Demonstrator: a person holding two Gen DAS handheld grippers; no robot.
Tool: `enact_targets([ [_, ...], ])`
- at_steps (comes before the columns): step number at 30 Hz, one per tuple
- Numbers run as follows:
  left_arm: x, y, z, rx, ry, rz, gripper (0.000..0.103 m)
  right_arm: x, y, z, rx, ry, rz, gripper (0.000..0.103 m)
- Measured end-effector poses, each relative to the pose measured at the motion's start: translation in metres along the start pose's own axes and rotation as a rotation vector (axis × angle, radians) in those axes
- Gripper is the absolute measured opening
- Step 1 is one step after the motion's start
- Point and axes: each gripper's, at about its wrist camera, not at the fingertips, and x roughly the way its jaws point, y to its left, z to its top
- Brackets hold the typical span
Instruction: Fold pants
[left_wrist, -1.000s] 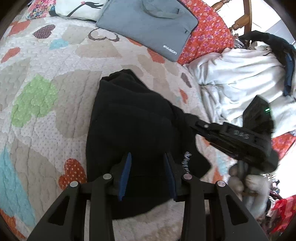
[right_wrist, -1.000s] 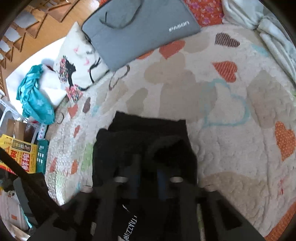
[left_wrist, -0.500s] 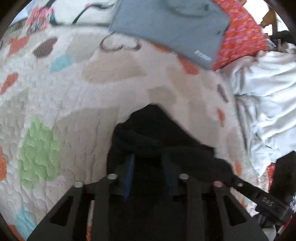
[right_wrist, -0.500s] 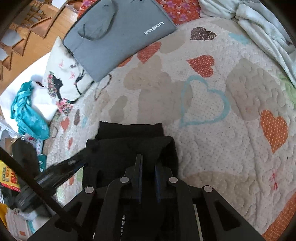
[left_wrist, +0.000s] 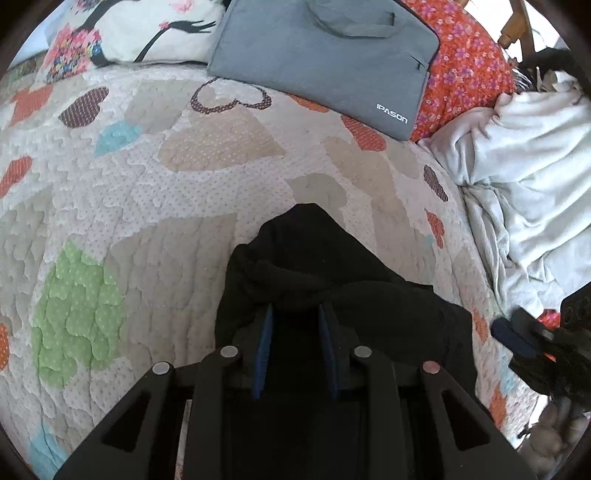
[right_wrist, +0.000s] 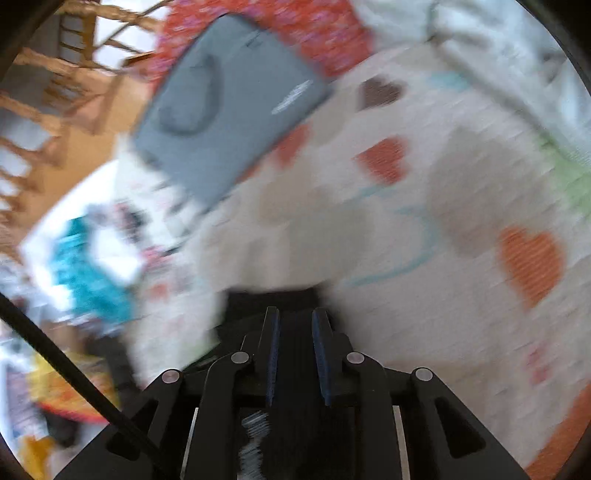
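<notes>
The black pants (left_wrist: 332, 273) lie bunched on the heart-patterned quilt (left_wrist: 147, 192). My left gripper (left_wrist: 295, 314) sits over their near part with black fabric between its blue-padded fingers, which stand a little apart. In the left wrist view my right gripper (left_wrist: 517, 338) shows at the right edge, off the cloth. In the blurred right wrist view the right gripper (right_wrist: 294, 317) has its fingers slightly apart over the pants' edge (right_wrist: 273, 297); black fabric lies under and between them, and whether it is gripped is unclear.
A grey laptop bag (left_wrist: 325, 55) and a printed pillow (left_wrist: 129, 33) lie at the far side of the bed. A red floral cover (left_wrist: 469, 62) and a heap of white bedding (left_wrist: 524, 177) are at the right. Wooden chairs (right_wrist: 62, 85) stand beyond.
The right gripper swung quickly, blurring its view, and opened slightly; less of the pants shows before it. The left gripper moved forward over the pants with cloth between its fingers.
</notes>
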Motion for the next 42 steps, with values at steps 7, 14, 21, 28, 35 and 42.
enact_targets([
  [7,-0.001,-0.003,-0.001,0.046,-0.008,0.000,0.025,0.028,-0.015,-0.026,-0.051,0.188,-0.157,0.022],
  [14,-0.023,0.030,0.008,-0.107,-0.004,-0.082,0.028,-0.016,-0.046,-0.005,0.083,0.021,-0.299,0.049],
  [21,-0.034,0.068,-0.005,-0.188,0.003,-0.207,0.043,0.007,-0.031,-0.004,0.100,0.033,-0.142,0.064],
  [28,-0.021,0.059,-0.008,-0.158,0.056,-0.334,0.064,0.017,-0.037,-0.013,0.096,0.072,-0.153,0.069],
  [35,-0.003,0.047,-0.010,-0.138,0.106,-0.460,0.080,0.037,-0.045,-0.010,0.103,0.086,-0.025,0.082],
  [42,0.004,0.031,-0.008,-0.121,0.132,-0.441,0.072,0.064,-0.024,-0.014,-0.001,0.140,0.063,0.081],
])
